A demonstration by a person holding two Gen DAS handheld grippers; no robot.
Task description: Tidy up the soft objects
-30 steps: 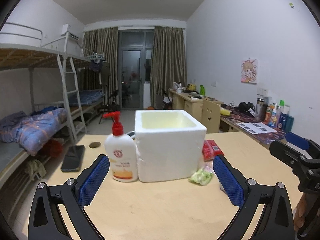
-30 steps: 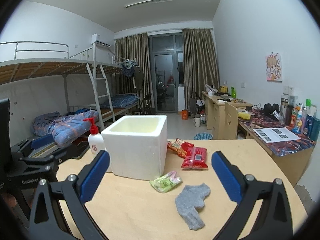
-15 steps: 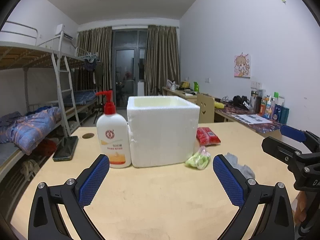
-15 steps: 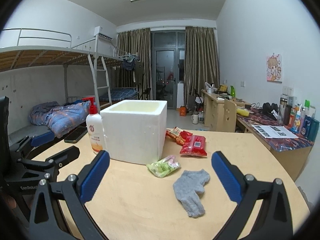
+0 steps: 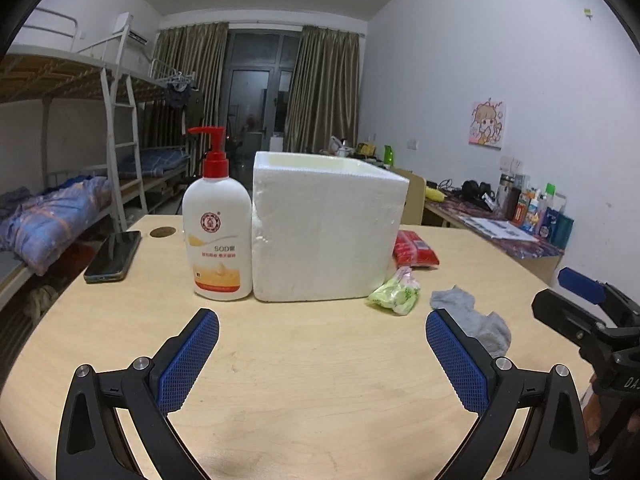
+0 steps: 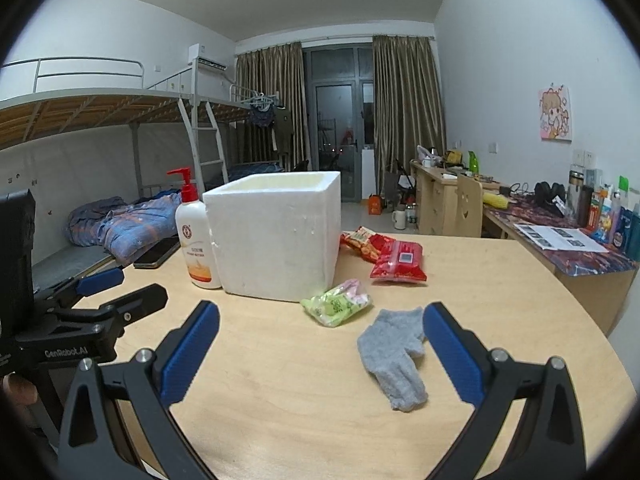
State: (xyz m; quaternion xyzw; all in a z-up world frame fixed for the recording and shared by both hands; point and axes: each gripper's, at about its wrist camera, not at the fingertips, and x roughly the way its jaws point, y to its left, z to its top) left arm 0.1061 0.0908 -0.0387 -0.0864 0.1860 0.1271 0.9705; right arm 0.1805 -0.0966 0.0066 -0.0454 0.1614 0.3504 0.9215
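A shared dormitory room is showing here. Metal bunk beds (image 6: 120, 120) with a ladder are standing left of the round wooden table (image 6: 500, 300), rumpled bedding is lying on the lower bunk, study desks (image 6: 440, 196) are lining the wall right of the table, and curtains (image 6: 404, 116) are hanging beyond it.

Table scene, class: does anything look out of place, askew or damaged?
The grey sock lies crumpled on the table, outside the foam box. The green packet lies askew beside it. Nothing looks spilled or broken.
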